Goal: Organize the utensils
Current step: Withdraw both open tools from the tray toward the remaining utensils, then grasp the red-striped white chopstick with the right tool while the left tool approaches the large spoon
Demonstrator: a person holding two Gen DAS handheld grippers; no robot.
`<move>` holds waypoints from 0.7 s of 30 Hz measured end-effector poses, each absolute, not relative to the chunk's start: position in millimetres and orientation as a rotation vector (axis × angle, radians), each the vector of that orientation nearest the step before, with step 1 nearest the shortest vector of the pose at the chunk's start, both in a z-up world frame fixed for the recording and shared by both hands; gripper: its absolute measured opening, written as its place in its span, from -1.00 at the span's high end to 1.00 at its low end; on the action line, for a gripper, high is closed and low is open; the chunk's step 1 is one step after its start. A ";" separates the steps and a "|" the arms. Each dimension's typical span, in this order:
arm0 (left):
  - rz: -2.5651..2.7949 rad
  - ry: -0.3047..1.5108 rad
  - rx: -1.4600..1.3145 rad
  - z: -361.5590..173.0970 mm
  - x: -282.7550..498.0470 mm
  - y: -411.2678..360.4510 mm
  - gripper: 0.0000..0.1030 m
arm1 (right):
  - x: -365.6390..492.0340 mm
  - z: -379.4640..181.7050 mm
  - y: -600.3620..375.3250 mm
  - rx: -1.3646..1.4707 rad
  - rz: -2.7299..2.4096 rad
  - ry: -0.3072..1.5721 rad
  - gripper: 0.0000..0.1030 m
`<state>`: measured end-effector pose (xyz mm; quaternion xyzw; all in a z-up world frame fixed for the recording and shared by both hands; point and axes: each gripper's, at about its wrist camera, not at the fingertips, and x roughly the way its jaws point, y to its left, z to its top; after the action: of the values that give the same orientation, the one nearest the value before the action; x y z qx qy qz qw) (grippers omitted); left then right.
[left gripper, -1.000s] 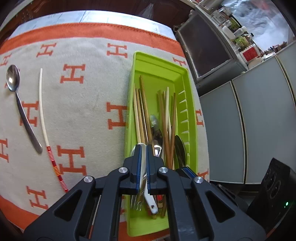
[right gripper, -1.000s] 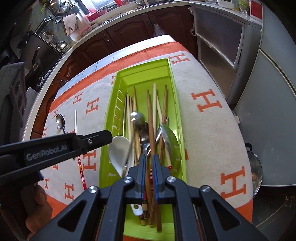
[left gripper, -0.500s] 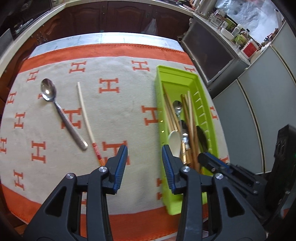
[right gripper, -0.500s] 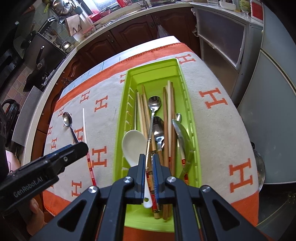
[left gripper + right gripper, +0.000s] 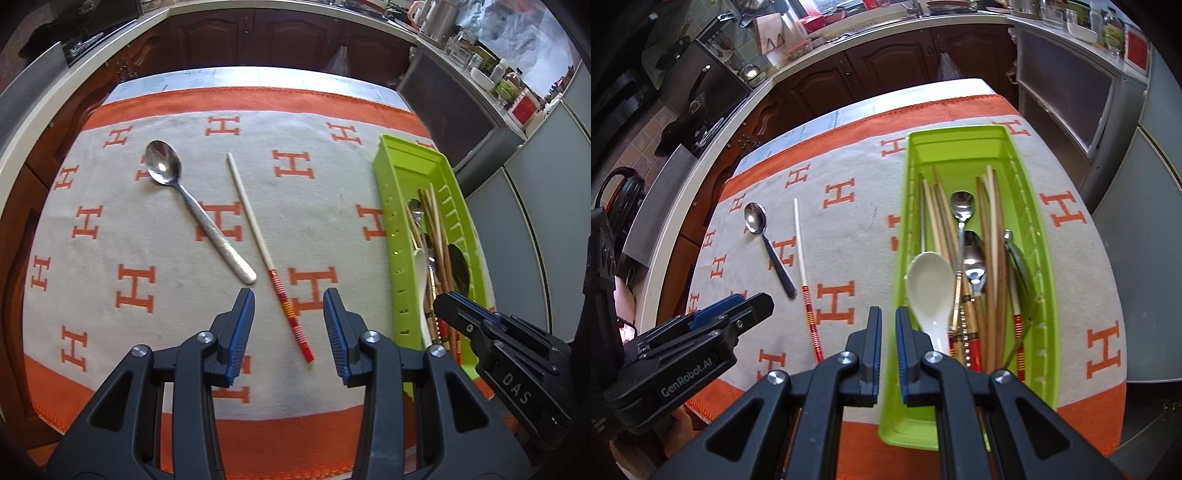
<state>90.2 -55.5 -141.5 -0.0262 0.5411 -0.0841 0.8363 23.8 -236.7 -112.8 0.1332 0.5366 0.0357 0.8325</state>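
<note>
My left hand-held gripper (image 5: 289, 325) hangs over the orange-and-cream H-patterned cloth (image 5: 155, 229) on the surface, its fingers spread wide and empty. Between the blue pads (image 5: 242, 325), looking along them, I see the red-banded end of a single white chopstick (image 5: 271, 260) lying flat on the cloth, not touched by either finger. Just to its left lies a metal spoon (image 5: 195, 210), bowl pointing away from me, its handle tip close to the chopstick's banded part but apart from it.

My right hand-held gripper (image 5: 888, 343) sits at the near left corner of the green utensil tray (image 5: 1043, 266), its fingers nearly pressed together with only a narrow slit between them and nothing in it that I can see. The tray wall passes right under that slit.

The right camera gives me the tray's contents: a white ceramic soup spoon (image 5: 932, 284) at the near left, wooden chopsticks (image 5: 991, 258) running lengthwise, a small steel spoon (image 5: 962, 206) and more metal spoons lying over them. From the left camera the tray (image 5: 397, 236) shows only edge-on at the right, contents mostly bunched together. The left camera catches the right gripper's body (image 5: 506, 350) beside the tray; the right camera shows the left gripper (image 5: 735, 310) low at the left, over the cloth's near edge.
</note>
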 end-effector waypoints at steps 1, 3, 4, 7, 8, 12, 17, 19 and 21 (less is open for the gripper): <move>-0.168 1.142 -0.056 -140.8 90.2 -52.8 0.32 | 24.6 -111.9 -232.1 0.275 0.083 1.137 0.86; -0.149 1.137 -0.063 -141.4 90.8 -44.6 0.31 | 26.8 -110.6 -222.4 0.255 0.100 1.140 0.86; -0.142 1.137 -0.066 -141.9 91.4 -40.9 0.31 | 28.0 -110.3 -218.2 0.247 0.107 1.141 0.86; -0.120 1.144 -0.070 -145.8 94.2 -30.5 0.31 | 32.6 -110.2 -204.9 0.223 0.131 1.148 0.86; -0.112 1.147 -0.069 -147.7 95.1 -26.6 0.31 | 34.2 -110.5 -200.4 0.215 0.139 1.150 0.85; -0.078 1.164 -0.069 -156.9 98.8 -12.4 0.31 | 41.8 -113.9 -183.5 0.183 0.174 1.164 0.85; -0.050 1.187 -0.078 -169.9 103.4 7.6 0.31 | 53.7 -120.2 -161.5 0.145 0.217 1.182 0.67; -0.044 1.192 -0.081 -175.1 105.8 17.0 0.31 | 59.7 -123.2 -154.9 0.141 0.235 1.187 0.64; -0.036 1.196 -0.086 -180.5 108.6 27.9 0.31 | 68.0 -127.6 -149.1 0.138 0.246 1.199 0.64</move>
<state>108.6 27.9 -180.5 -0.0402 0.5627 -0.0168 0.8255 68.0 -149.1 -127.6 0.0646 0.5623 0.1152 0.8163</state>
